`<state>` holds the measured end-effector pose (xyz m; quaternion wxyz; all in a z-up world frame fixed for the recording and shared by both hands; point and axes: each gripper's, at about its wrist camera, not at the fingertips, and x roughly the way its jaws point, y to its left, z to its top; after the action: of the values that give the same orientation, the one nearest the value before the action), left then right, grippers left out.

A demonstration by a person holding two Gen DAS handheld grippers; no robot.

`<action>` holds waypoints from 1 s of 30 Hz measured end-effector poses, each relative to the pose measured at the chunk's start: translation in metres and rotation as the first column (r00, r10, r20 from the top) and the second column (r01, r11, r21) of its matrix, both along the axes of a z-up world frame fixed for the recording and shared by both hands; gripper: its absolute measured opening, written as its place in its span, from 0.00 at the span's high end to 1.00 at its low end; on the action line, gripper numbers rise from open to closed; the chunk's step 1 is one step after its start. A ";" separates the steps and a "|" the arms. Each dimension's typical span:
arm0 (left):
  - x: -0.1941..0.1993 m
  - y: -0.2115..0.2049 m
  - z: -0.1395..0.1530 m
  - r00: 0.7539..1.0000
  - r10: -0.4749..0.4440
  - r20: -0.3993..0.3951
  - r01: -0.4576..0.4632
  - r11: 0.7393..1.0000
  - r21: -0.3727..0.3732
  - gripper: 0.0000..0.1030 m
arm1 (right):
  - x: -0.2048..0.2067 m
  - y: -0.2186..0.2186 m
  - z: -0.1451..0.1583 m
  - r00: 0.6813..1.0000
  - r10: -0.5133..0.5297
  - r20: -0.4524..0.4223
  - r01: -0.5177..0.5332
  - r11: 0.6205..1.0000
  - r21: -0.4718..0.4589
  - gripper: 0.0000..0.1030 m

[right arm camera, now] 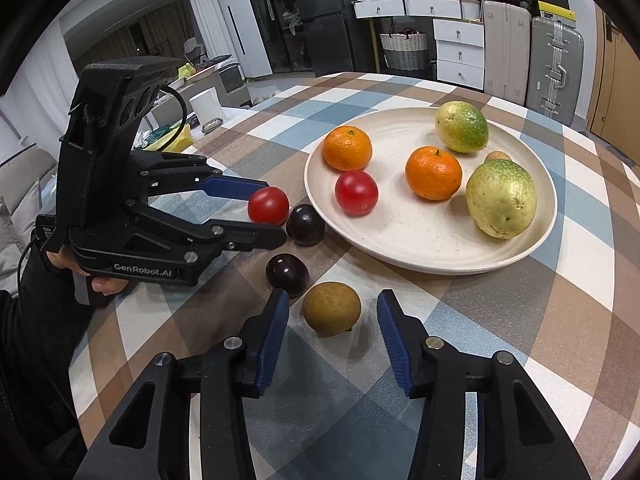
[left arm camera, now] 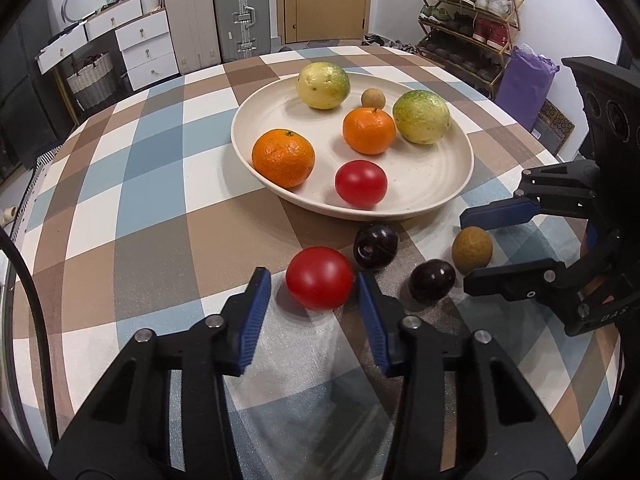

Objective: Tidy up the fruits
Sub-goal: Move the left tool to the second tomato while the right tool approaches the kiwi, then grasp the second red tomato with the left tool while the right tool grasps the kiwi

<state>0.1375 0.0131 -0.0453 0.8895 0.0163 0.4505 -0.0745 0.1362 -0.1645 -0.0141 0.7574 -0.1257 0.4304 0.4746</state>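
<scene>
1. A checked tablecloth (left arm camera: 132,208) in brown, blue and white covers the round table.
2. Two suitcases (left arm camera: 240,12), one beige and one silver, stand upright side by side against the far wall.
3. White drawers (left arm camera: 148,50) stand left of them, with a wicker basket (left arm camera: 90,76) beside.
4. A shoe rack (left arm camera: 468,12) holds several pairs.
5. A purple bag (left arm camera: 526,80) sits beside the rack.

The left wrist view is taken from low behind the left gripper (left arm camera: 314,292), facing across the checked table (left arm camera: 132,208) toward the plate (left arm camera: 432,196), with suitcases and a shoe rack seen beyond. The right wrist view is taken equally low and close behind the right gripper (right arm camera: 332,312), aimed at the plate (right arm camera: 400,240) from the other side. The plate, the loose fruit before it and each opposite gripper are shared by both views
</scene>
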 end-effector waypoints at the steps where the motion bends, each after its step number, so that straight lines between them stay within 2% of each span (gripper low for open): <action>1: 0.000 0.000 0.000 1.000 -0.001 0.000 0.001 1.000 0.000 0.62 | 0.000 0.000 0.000 1.000 0.001 0.001 -0.001 1.000 0.000 0.54; 8: 0.001 0.000 0.001 1.000 0.001 0.001 -0.001 1.000 -0.004 0.71 | 0.001 0.000 0.000 1.000 -0.002 -0.001 0.002 1.000 -0.001 0.54; 18: 0.000 0.000 0.002 1.000 0.002 0.006 -0.002 1.000 -0.012 0.72 | 0.000 0.000 0.000 1.000 -0.001 0.002 0.001 1.000 -0.002 0.54; 30: -0.001 0.003 0.006 1.000 0.006 0.016 -0.006 1.000 -0.023 0.72 | -0.001 0.001 0.000 1.000 0.007 0.018 -0.007 1.000 -0.008 0.71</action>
<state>0.1368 0.0160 -0.0392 0.8936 0.0053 0.4422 -0.0770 0.1350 -0.1634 -0.0137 0.7590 -0.1345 0.4251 0.4745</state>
